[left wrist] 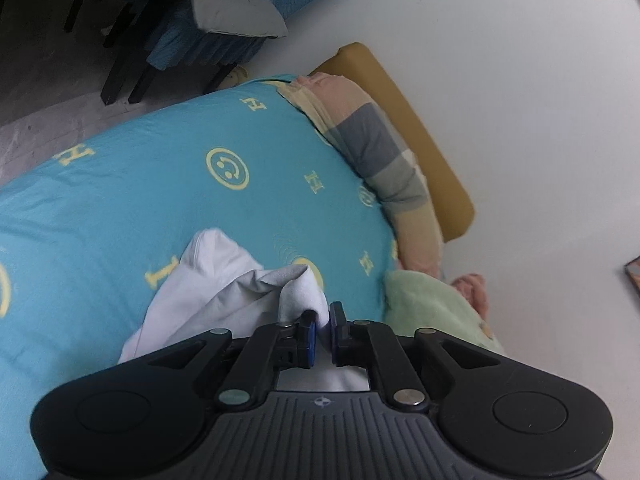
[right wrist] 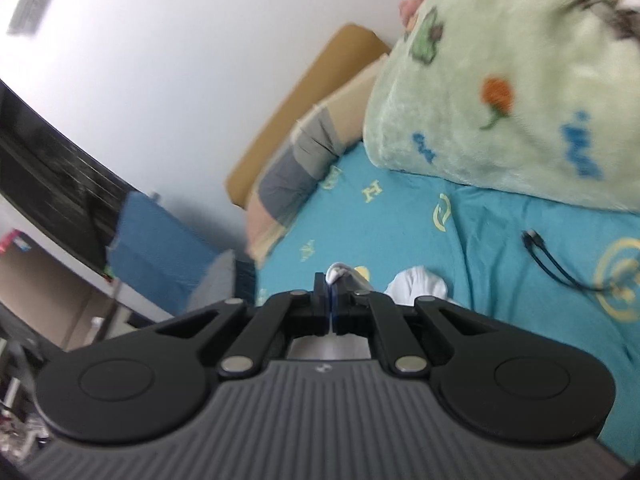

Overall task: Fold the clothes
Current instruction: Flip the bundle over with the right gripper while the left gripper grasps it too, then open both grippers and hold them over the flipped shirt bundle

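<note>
A white garment (left wrist: 224, 284) lies bunched on the turquoise bedsheet (left wrist: 140, 192) with yellow smiley and H prints. My left gripper (left wrist: 323, 320) is shut on a bunched edge of the white garment, held just above the sheet. In the right wrist view my right gripper (right wrist: 331, 286) is shut on another part of the white garment (right wrist: 416, 286), with a small fold poking out past the fingertips. The rest of the cloth is hidden under the gripper bodies.
A striped pillow (left wrist: 376, 148) and a mustard headboard (left wrist: 420, 128) lie along the white wall. A green fleece blanket (right wrist: 500, 80) is piled on the bed. A black cable (right wrist: 548, 256) lies on the sheet. A blue-covered chair (left wrist: 224, 8) stands beside the bed.
</note>
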The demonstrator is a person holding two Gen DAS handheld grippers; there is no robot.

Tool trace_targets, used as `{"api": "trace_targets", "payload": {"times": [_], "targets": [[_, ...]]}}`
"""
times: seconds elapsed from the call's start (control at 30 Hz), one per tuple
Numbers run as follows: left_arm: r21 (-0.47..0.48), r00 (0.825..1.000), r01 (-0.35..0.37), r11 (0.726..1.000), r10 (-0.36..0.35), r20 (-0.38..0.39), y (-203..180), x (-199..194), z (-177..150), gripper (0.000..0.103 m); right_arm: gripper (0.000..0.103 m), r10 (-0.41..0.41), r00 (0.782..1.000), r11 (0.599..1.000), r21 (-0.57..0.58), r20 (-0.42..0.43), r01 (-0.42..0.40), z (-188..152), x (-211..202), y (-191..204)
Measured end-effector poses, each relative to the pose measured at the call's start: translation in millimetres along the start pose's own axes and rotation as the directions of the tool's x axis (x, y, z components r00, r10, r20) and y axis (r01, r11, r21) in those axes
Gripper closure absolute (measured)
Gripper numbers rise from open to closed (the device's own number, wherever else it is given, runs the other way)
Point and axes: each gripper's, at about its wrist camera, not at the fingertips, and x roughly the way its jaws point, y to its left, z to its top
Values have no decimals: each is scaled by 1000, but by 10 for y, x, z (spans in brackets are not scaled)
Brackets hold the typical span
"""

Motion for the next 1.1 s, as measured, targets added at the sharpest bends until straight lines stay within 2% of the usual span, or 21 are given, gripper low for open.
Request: {"api": "trace_targets", "payload": {"times": [0.07,0.17,0.23,0.4,0.5,0.57,0.6,0.67,0.7,0.73,0.77,0.8,0.9,0.97,1.0,1.1], "targets": [[20,1000,-31,999,31,-2,53,332,97,95,98,-26,999,999,-20,-23,26,46,390,-54],[11,1000,-29,1000,29,-3,230,699,148,94,98,-60,996,997,-59,-63,56,38,855,-186],[58,999,-42,997,42,1,328,857,144,94,98,-61,994,997,-54,-86,56,5,1066,-314],[116,998,-56,992,58,-19,459,1112,135,94,97,-54,991,998,-36,-122,50,-64,1277,-471],[145,998,-62,988,65,-18,431,1127,125,93,96,-50,989,999,-12,-141,48,-74,1331,-519],[165,998,-55,985,56,-4,409,1074,88,92,95,-16,988,1000,5,-154,17,-64,1266,-503],[186,999,-49,981,49,1,384,1034,67,87,94,0,988,1000,5,-157,0,-63,1218,-483],[221,999,-35,975,34,7,331,938,26,77,81,34,986,999,5,-163,-34,-60,1120,-443],[237,1000,-27,971,25,9,303,884,6,64,55,51,985,999,5,-166,-51,-59,1071,-423],[254,1000,-20,967,17,14,274,826,-16,44,27,68,983,998,6,-169,-68,-57,1022,-403],[275,1000,-16,961,10,25,245,757,-42,34,17,85,981,996,6,-172,-85,-56,973,-383],[298,999,-13,954,2,39,215,684,-69,25,16,100,980,995,-2,-172,-102,-59,913,-355],[402,998,-21,916,-6,68,121,512,-166,20,16,135,978,986,-72,-160,-148,-96,688,-235],[469,997,-37,882,3,73,55,456,-236,17,17,131,981,975,-158,-145,-153,-154,566,-146],[497,997,-48,867,12,75,29,441,-268,17,27,124,981,967,-202,-150,-153,-190,551,-103],[523,994,-105,846,74,80,26,522,-335,17,33,92,980,949,-283,-175,-139,-266,646,-63]]}}
